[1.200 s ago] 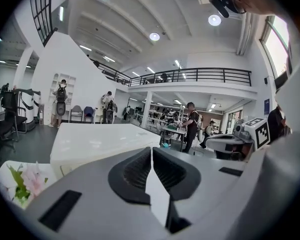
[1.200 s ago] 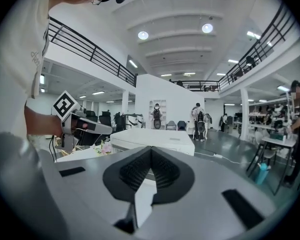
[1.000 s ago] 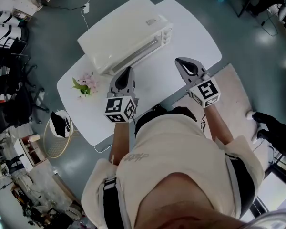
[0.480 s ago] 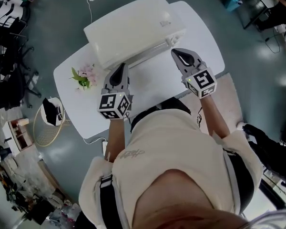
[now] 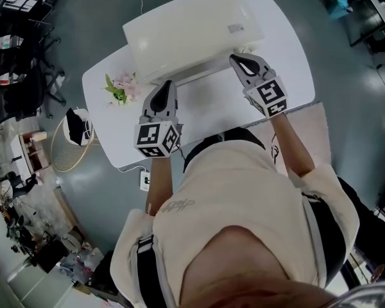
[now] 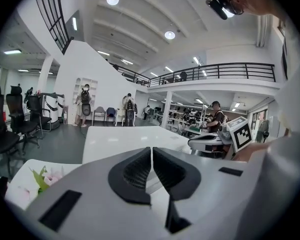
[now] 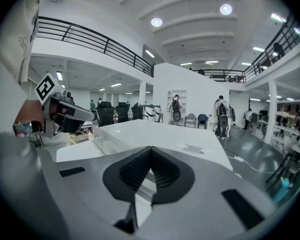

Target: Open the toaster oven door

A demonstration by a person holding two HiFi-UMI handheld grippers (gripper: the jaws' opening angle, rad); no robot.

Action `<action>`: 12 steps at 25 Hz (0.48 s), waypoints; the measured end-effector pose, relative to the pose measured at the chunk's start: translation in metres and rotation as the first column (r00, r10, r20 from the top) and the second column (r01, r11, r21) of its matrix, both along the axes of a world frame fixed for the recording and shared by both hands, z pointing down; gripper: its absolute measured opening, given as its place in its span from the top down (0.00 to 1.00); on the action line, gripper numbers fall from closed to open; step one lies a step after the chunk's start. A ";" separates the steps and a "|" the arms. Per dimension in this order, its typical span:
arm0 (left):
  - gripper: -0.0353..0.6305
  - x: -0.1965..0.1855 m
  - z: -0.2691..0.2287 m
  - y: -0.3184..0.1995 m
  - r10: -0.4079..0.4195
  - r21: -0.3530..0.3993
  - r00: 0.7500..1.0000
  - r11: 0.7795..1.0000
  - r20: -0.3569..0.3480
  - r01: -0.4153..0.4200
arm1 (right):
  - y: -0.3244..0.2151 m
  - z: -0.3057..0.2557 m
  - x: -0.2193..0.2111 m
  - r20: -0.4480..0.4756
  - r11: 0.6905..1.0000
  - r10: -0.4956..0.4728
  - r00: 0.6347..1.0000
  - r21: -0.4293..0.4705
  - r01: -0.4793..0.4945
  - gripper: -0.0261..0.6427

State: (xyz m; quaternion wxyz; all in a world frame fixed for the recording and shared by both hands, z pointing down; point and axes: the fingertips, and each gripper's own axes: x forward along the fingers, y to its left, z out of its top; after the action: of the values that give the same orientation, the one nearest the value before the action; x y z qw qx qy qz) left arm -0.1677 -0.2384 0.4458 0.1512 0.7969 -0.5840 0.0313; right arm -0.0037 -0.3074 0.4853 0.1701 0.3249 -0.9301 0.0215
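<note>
I hold both arms stretched forward and down in front of me. My left gripper [image 5: 166,88] points almost straight ahead, its jaws pressed together with nothing between them. My right gripper [image 5: 236,59] reaches a little farther forward and angles in toward the left, jaws likewise closed and empty.

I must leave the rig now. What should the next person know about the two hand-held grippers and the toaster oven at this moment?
Left hand-held gripper: shut, empty, pointing at the left part of the oven front.
Right hand-held gripper: shut, empty, by the front right corner; contact cannot be told.
Toaster oven: on the white table, door closed.
Done: nothing on the door yet; both grippers are at the oven front.
Left: grip the door and pull it open.
</note>
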 end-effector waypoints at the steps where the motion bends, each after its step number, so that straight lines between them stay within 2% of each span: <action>1: 0.91 0.000 -0.002 0.001 -0.003 -0.001 1.000 1.000 0.006 0.003 | -0.002 0.001 -0.001 -0.003 1.000 -0.003 1.000 -0.007 0.003 0.95; 6: 0.91 -0.002 -0.007 0.003 -0.020 0.005 0.999 1.000 0.027 0.020 | -0.010 0.019 -0.003 -0.044 0.999 -0.020 0.999 -0.051 0.018 0.95; 12: 0.91 -0.012 0.005 0.013 -0.061 -0.023 0.998 0.998 0.020 0.061 | -0.016 0.043 -0.003 -0.051 0.993 -0.006 0.999 -0.118 0.000 0.95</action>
State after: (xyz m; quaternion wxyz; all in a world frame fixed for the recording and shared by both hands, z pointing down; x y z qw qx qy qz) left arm -0.1796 -0.2250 0.4504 0.1560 0.7766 -0.6089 0.0411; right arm -0.0067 -0.3236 0.5285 0.2129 0.3133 -0.9230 0.0679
